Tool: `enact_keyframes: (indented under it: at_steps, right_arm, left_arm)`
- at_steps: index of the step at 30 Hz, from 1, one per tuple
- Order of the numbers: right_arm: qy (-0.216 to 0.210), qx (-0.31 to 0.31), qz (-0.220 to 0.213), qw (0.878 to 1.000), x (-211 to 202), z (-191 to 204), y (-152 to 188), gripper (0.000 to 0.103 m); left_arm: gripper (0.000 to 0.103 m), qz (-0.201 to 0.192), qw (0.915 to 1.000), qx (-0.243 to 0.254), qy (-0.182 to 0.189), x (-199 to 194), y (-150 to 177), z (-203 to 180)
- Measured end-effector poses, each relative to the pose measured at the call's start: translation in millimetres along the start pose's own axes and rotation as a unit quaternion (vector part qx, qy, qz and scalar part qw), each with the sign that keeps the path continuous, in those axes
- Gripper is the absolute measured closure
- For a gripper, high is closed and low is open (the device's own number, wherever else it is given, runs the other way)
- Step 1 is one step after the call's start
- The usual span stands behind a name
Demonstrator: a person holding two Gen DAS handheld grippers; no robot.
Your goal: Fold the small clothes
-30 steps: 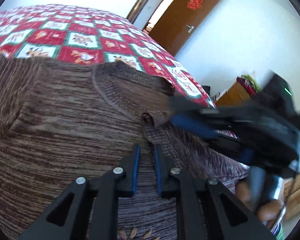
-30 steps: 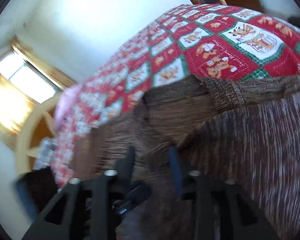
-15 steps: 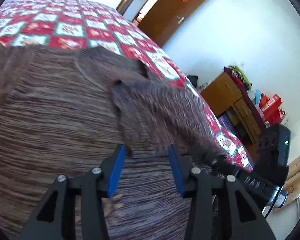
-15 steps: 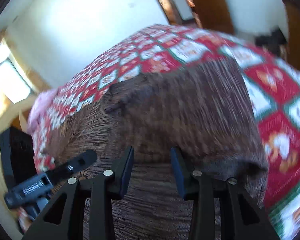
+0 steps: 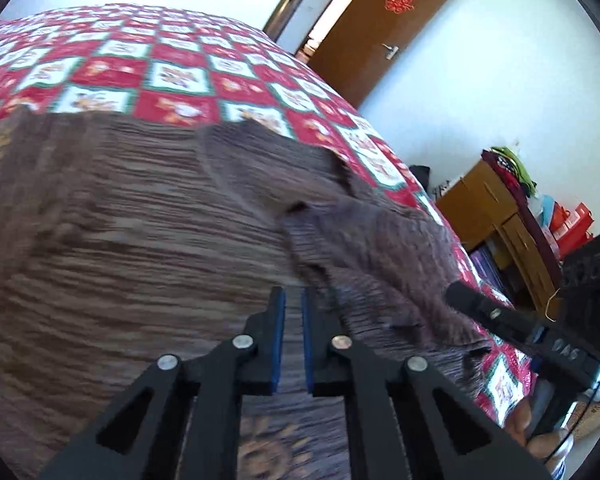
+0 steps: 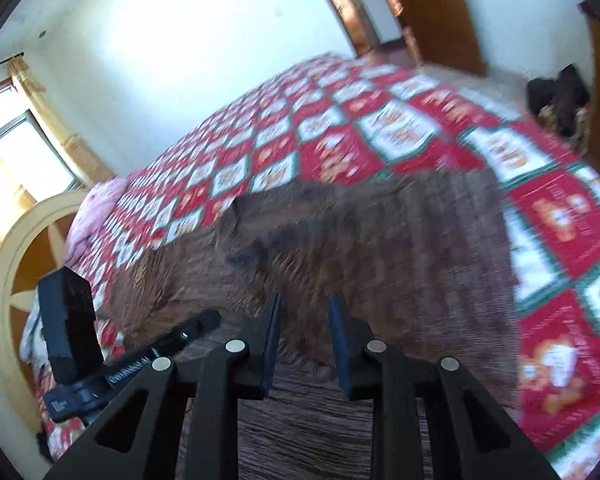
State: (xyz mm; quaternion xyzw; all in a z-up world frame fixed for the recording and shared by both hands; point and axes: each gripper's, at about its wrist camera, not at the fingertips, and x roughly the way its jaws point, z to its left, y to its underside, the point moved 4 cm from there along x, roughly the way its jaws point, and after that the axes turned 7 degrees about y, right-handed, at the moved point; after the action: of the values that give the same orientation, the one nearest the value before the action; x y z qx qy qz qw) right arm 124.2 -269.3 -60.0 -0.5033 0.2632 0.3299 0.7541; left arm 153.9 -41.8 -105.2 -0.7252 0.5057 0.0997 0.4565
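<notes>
Left wrist view shows a bed [image 5: 172, 80] with a red, white and green checked cover, which fills the far part of the scene. On it, near the camera, lies a brown striped sweater [image 5: 112, 248], spread flat over the cover. A part of the sweater at the right side is folded over onto the body. Behind the bed, at the far right, a brown door [image 5: 384, 28] stands open, and a wooden cabinet [image 5: 488, 208] stands against the white wall.

The left tool [image 5: 293, 300] hangs just above the sweater with its jaws almost together, only a thin gap between the blue pads; whether any cloth is caught there I cannot tell. At the right edge, a hand [image 5: 540, 436] holds the right tool [image 5: 460, 296], whose tip is at the folded part.

From the right wrist view, which is blurred, the right tool [image 6: 303, 308] is over the sweater [image 6: 380, 248] and its jaws are closing, and no cloth is visibly between them. The left tool [image 6: 208, 320] is near it, at the left.
</notes>
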Motion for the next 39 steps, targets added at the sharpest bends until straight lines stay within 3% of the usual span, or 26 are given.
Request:
enact_keyframes:
  at_steps: [2, 4, 7, 8, 12, 18, 19, 20, 21, 26, 28, 30, 32, 33, 34, 35, 37, 39]
  right_arm:
    - [-0.027, -0.011, 0.017, 0.999, 10.7, 13.6, 10.8, 0.077]
    - [-0.042, -0.024, 0.03, 0.998, 16.9, 28.1, 23.2, 0.077]
    - [-0.056, -0.02, 0.048, 0.997, 22.7, 38.0, 36.4, 0.057]
    - [-0.062, -0.015, 0.057, 0.996, 24.2, 39.3, 39.8, 0.057]
    - [-0.08, 0.002, 0.059, 0.995, 16.3, 43.5, 51.0, 0.057]
    - [-0.045, 0.056, 0.037, 0.997, 40.8, 33.4, 36.5, 0.057]
    - [-0.055, 0.066, 0.038, 0.996, 46.3, 34.2, 33.0, 0.06]
    - [-0.063, 0.078, 0.04, 0.994, 52.6, 36.4, 30.1, 0.085]
    - [-0.065, 0.082, 0.044, 0.994, 56.8, 39.2, 29.0, 0.098]
    - [-0.101, 0.065, 0.042, 0.992, 56.2, 70.6, 33.5, 0.097]
    - [-0.113, 0.06, 0.065, 0.99, 62.6, 77.8, 41.9, 0.094]
    - [-0.125, 0.072, 0.118, 0.983, 73.6, 77.7, 54.0, 0.085]
    - [-0.154, 0.091, 0.129, 0.975, 68.4, 75.5, 57.5, 0.066]
    - [-0.157, 0.088, 0.128, 0.975, 59.9, 75.8, 57.6, 0.06]
    - [-0.156, 0.08, 0.125, 0.977, 53.0, 76.9, 57.9, 0.051]
    - [-0.163, 0.056, 0.114, 0.978, 40.5, 81.5, 56.9, 0.051]
    - [-0.16, 0.016, 0.081, 0.984, 19.5, 87.7, 52.6, 0.051]
    - [-0.12, -0.008, 0.026, 0.992, 0.9, 83.6, 42.5, 0.051]
  left_arm:
    - [0.094, -0.012, 0.9997, 0.008, -0.019, -11.8, 0.8, 7.2]
    - [0.084, -0.016, 0.9991, 0.017, -0.037, -18.1, 0.7, 11.6]
    - [0.065, -0.026, 0.9979, 0.018, -0.056, -32.2, 0.4, 19.4]
    - [0.061, -0.032, 0.9978, 0.017, -0.055, -36.7, -0.4, 20.6]
    - [0.06, -0.051, 0.9971, 0.026, -0.051, -45.9, -2.9, 17.4]
    - [0.06, -0.051, 0.9973, 0.03, -0.044, -44.1, -3.3, 9.2]
    - [0.06, -0.052, 0.9973, 0.029, -0.044, -45.4, -3.1, 9.1]
    - [0.06, -0.054, 0.9972, 0.029, -0.044, -47.2, -3.7, 10.0]
    - [0.06, -0.055, 0.9971, 0.029, -0.044, -49.6, -3.9, 11.1]
    - [0.06, -0.066, 0.9961, 0.023, -0.054, -58.8, -6.3, 19.4]
    - [0.06, -0.063, 0.9962, 0.022, -0.057, -56.9, -6.6, 20.1]
    - [0.06, -0.06, 0.9958, 0.027, -0.063, -55.7, -5.2, 18.3]
    - [0.058, -0.06, 0.995, 0.035, -0.072, -55.4, -4.4, 17.4]
    - [0.049, -0.061, 0.9949, 0.034, -0.073, -56.5, -3.9, 18.7]
    - [0.045, -0.063, 0.9949, 0.03, -0.073, -57.5, -3.6, 20.5]
    - [0.038, -0.067, 0.9947, 0.026, -0.074, -59.5, -3.3, 22.9]
    - [0.036, -0.076, 0.9935, 0.022, -0.082, -65.1, -2.8, 26.8]
    - [0.036, -0.082, 0.9916, 0.022, -0.098, -70.7, -2.3, 30.6]
